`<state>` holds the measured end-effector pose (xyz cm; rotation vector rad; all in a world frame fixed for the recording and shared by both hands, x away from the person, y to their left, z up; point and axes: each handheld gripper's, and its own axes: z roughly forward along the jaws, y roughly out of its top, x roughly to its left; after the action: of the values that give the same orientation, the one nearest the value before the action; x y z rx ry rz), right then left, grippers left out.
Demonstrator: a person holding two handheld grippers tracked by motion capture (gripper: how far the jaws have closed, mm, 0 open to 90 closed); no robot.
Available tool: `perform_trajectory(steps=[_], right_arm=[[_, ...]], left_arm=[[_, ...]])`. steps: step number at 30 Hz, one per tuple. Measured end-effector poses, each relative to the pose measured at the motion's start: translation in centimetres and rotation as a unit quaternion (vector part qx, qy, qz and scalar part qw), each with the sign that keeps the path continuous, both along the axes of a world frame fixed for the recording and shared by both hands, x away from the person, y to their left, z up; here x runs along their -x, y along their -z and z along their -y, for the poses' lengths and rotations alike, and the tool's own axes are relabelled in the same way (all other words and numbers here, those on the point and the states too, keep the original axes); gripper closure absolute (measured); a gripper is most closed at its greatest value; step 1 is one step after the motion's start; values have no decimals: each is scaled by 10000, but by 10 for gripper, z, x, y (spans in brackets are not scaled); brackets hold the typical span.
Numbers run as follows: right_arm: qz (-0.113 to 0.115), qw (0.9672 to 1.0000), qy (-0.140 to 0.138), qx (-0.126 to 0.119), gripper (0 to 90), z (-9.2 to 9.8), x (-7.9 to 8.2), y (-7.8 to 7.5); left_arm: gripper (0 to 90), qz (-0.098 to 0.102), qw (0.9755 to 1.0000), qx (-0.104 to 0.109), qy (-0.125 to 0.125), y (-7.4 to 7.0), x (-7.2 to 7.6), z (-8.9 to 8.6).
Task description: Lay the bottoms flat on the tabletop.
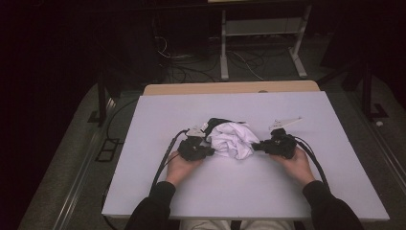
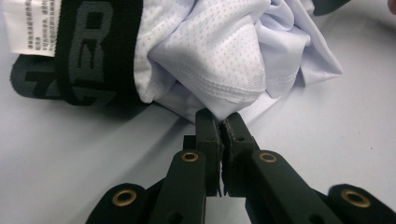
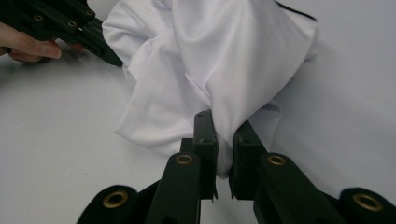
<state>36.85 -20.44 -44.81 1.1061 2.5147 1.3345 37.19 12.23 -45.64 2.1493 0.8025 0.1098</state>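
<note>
Where it lies crumpled at frame centre on the table (image 1: 143, 182), white garment (image 1: 233, 139): light, limp, slippery mesh. Left gripper (image 2: 221, 125) pinches a hem fold; right gripper (image 3: 223, 135) clamps bunched cloth. Best hold: black waistband (image 2: 95, 46).

High view: dim overall; the room beyond the desk (image 1: 249, 191) falls to near black, the white top the only evenly lit surface, with a faint violet cast. Image soft and grainy, small details smeared.

Left gripper view: brighter, diffuse light. The garment (image 2: 215, 51) is sharp enough to show its mesh weave; soft shadow beneath its folds. The left tool (image 2: 221, 122) is slightly blurred near the lens.

Right gripper view: similar even light; the cloth's folds shade gently, with a soft shadow on the desk to its right. No glare.
</note>
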Motion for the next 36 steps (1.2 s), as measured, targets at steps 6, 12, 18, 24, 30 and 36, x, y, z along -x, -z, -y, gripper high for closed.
perform_trajectory(steps=[6,12,18,24,30,36], right_arm=[[-214,9994,276,-82,825,14,-2,-7],[-509,9969,580,-170,829,28,-4,-11],[-537,9961,669,-193,829,36,-4,-14],[-581,9954,732,-218,829,44,2,-18],[-579,9950,780,-225,829,55,15,-25],[-574,9939,883,-334,829,67,32,-31]], left_arm=[[870,81,10000,-23,-16,-4,1,-3],[871,152,9998,2,-90,-9,1,-8],[872,196,9997,5,-133,-13,2,-12],[875,248,9995,-6,-171,-19,6,-19],[876,306,9993,33,-199,-27,15,-28],[880,331,9992,85,-199,-33,26,-36]])
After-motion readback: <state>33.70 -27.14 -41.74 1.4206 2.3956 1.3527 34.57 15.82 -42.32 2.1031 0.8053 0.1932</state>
